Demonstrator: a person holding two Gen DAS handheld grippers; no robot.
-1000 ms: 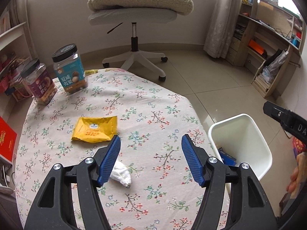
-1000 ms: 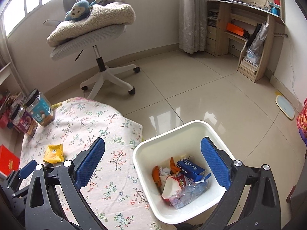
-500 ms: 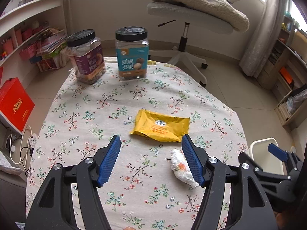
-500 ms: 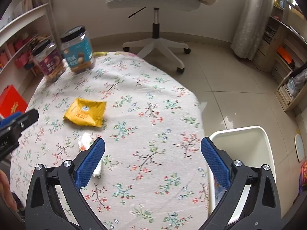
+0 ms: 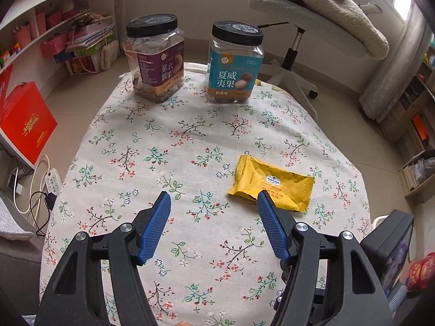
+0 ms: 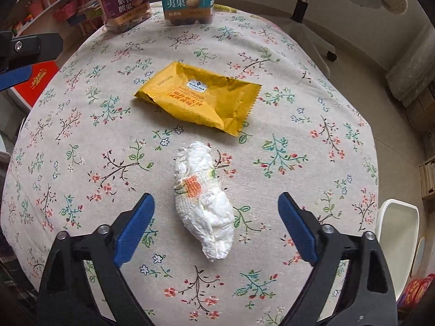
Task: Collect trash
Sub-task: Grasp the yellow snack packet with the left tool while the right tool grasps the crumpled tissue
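Between R jaws: crumpled tissue [image 6: 204, 202] – pads not touching it
R gripper [image 6: 216, 213]: jaws closing
L gripper [image 5: 213, 209]: part open, empty – yellow wrapper [image 5: 272, 184] behind its right pad

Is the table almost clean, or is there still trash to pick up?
Not yet clean. Neither claw holds anything. The right claw is closing around the crumpled tissue, pads not yet touching it. The left claw is open above the cloth near the yellow wrapper. Both pieces must still go into the white bin. The two snack jars look full.
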